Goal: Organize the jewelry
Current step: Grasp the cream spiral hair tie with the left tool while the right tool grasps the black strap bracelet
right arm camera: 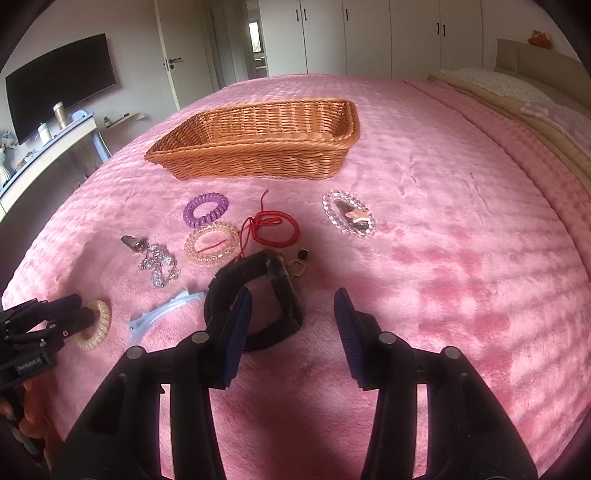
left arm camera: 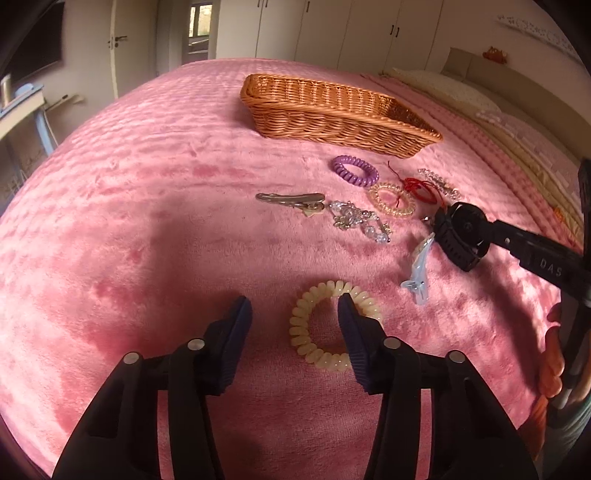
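Observation:
My left gripper [left arm camera: 295,312] is open over a cream spiral hair tie [left arm camera: 334,326] lying on the pink bedspread; its right finger covers part of the tie. My right gripper [right arm camera: 293,306] is open, its left finger at a black wristwatch [right arm camera: 258,295]. A wicker basket [left arm camera: 332,110] stands beyond, empty in the right wrist view [right arm camera: 258,147]. Between lie a purple spiral tie [right arm camera: 205,209], a clear-pink spiral tie [right arm camera: 211,243], a red cord bracelet [right arm camera: 275,227], a crystal bracelet [right arm camera: 349,218], silver crystal jewelry [right arm camera: 157,262], a metal hair clip [left arm camera: 291,199] and a pale blue clip [right arm camera: 166,308].
The bed's pillows and folded blankets [right arm camera: 517,96] lie at the right. A desk with a monitor [right arm camera: 59,81] stands left of the bed. Wardrobes [right arm camera: 369,33] line the far wall. A small keyring charm [right arm camera: 301,258] lies by the watch.

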Tool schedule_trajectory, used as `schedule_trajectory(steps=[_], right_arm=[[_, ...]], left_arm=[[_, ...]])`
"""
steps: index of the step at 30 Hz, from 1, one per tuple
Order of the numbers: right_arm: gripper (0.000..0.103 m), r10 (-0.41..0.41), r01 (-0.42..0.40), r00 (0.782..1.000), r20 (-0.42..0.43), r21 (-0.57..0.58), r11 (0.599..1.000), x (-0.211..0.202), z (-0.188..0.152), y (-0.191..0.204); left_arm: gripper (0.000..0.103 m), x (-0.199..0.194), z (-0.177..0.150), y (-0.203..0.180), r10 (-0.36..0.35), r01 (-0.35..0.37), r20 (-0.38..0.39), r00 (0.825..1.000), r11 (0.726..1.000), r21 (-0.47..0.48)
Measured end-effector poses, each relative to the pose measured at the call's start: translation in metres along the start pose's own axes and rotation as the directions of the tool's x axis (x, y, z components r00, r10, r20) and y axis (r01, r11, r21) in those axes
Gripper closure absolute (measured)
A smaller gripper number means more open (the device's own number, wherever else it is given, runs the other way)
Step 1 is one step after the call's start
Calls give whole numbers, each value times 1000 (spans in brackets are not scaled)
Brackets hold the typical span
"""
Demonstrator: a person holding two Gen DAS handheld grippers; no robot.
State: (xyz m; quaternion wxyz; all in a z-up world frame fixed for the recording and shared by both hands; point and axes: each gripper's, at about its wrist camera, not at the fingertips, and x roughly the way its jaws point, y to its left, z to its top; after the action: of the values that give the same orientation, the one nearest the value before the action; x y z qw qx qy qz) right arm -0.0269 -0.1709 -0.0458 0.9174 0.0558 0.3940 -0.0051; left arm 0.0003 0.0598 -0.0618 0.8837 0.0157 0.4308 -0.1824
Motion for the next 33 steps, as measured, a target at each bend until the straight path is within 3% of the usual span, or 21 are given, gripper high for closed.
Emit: schedule_trajectory(steps=[4,7,16,20,24,29,33], right_arm=[[81,-35,34,999,-27,-38,999,14,7,12],[87,-46,45,998,-31,-40,998,18,7,11],[90,-46,47,999,25,-37,998,-1,7,10],[90,-41,43,995,94,-28,999,-23,29,10],[90,-25,32,987,159,-41,999,-33,72,14],[90,-50,61,979,196,-50,997,0,138,14],[90,-17,22,985,169,-27,999,41,173,7]], left_arm=[[70,3,1,-1,43,-43,-13,999,999,31],[91,2,-1,-1,54,-53,-7,999,997,47],[94,-17,16,-3,-8,8,94,996,1000,6],[94,-33,52,-12,-17,10,182,983,999,37],[94,-33,109,-23,-20,-1,258,966,997,81],[94,0,183,-26,-49,26,291,955,996,83],[94,47,220,-27,-37,15,278,960,997,82]])
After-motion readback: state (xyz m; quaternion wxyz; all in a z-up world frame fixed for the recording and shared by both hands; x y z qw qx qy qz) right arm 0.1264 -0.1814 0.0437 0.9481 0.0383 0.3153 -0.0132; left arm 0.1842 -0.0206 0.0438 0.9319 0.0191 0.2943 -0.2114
